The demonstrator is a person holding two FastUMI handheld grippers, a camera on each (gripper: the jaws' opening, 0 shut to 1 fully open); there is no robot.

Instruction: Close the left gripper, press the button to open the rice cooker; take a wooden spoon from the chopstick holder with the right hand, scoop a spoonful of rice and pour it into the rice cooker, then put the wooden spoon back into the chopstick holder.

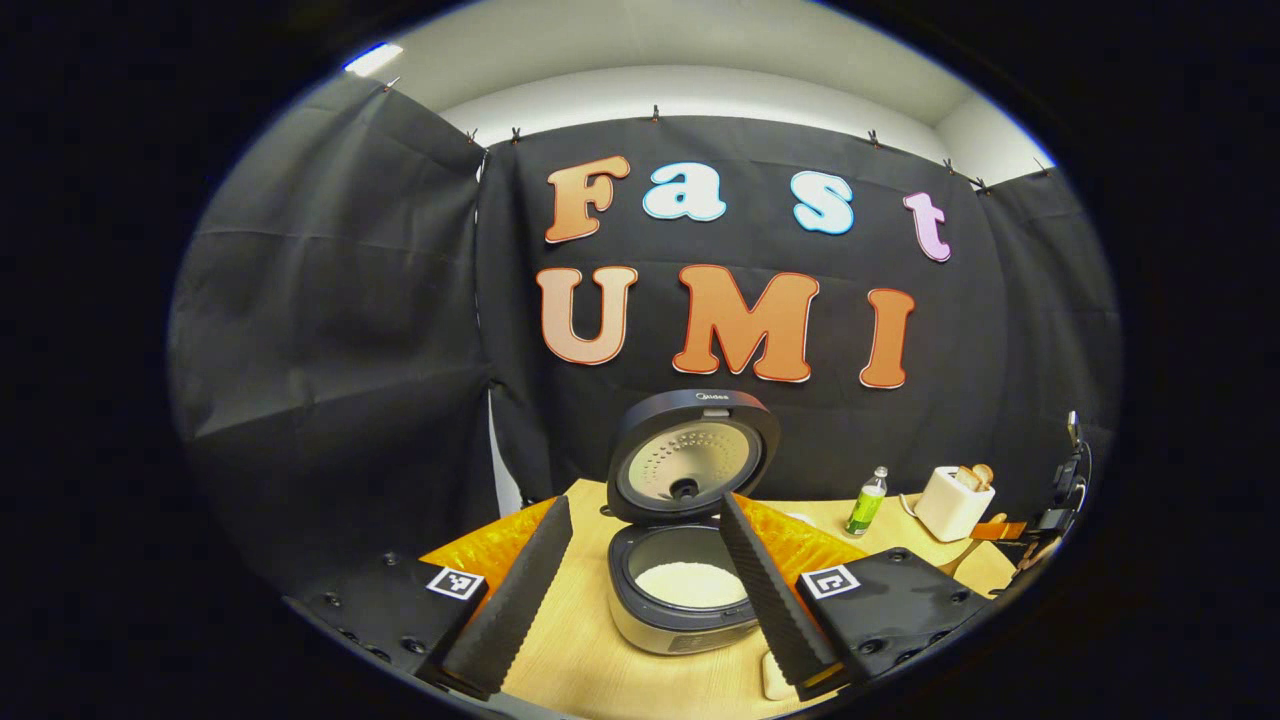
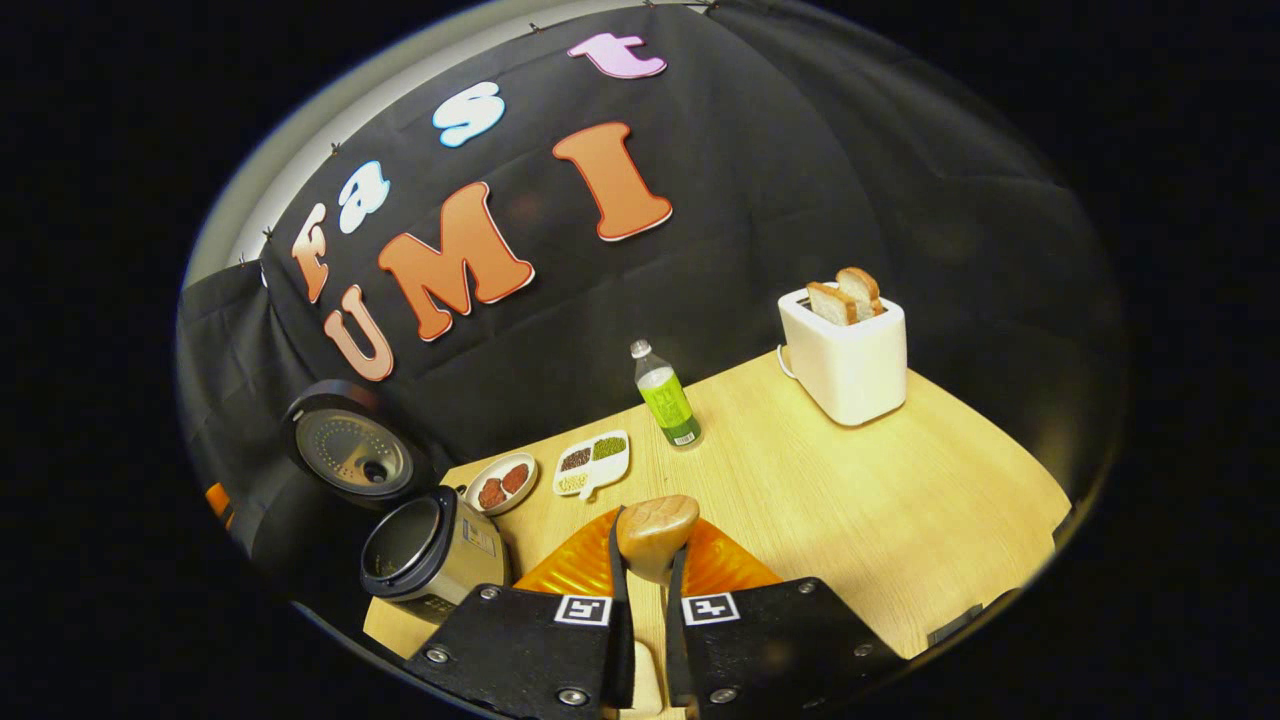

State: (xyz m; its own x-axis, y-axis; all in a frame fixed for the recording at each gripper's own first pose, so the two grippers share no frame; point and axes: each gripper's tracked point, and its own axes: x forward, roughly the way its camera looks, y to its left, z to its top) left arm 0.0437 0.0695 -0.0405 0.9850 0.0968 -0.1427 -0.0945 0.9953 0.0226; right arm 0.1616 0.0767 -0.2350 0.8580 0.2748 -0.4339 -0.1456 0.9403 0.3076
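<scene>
Right gripper (image 2: pixel 648 590): your fingers sit nearly together at the bottom of the right gripper view, pinched on the neck of the wooden spoon (image 2: pixel 655 535); its bowl stands just past the tips, back side towards you, so you cannot tell whether it carries rice.
Left gripper (image 1: pixel 640 570): your fingers are spread wide in the left gripper view, nothing between them, framing the rice cooker (image 1: pixel 685 590).
Rice cooker: lid (image 1: pixel 693 455) stands upright and open; the pot holds a pale layer of rice (image 1: pixel 690 583). In the right gripper view it sits at the near left of the table (image 2: pixel 880 500), tilted by the lens.
Writing: small lettering on the top edge of the lid, too fine to read with confidence. Square black-and-white markers on both gripper bodies.
Bottle (image 2: pixel 668 395): clear, white cap, green label; its print is illegible. Stands far centre on the table.
Toaster (image 2: pixel 845 350): white, far right, two slices of bread up in the slots.
Dishes: round plate (image 2: pixel 502 482) with reddish pieces, and a divided dish (image 2: pixel 592 462) with dark, green and pale grains, between cooker and bottle.
Hard to make out: dark equipment at the far right rim of the left gripper view, cut off by the edge.
</scene>
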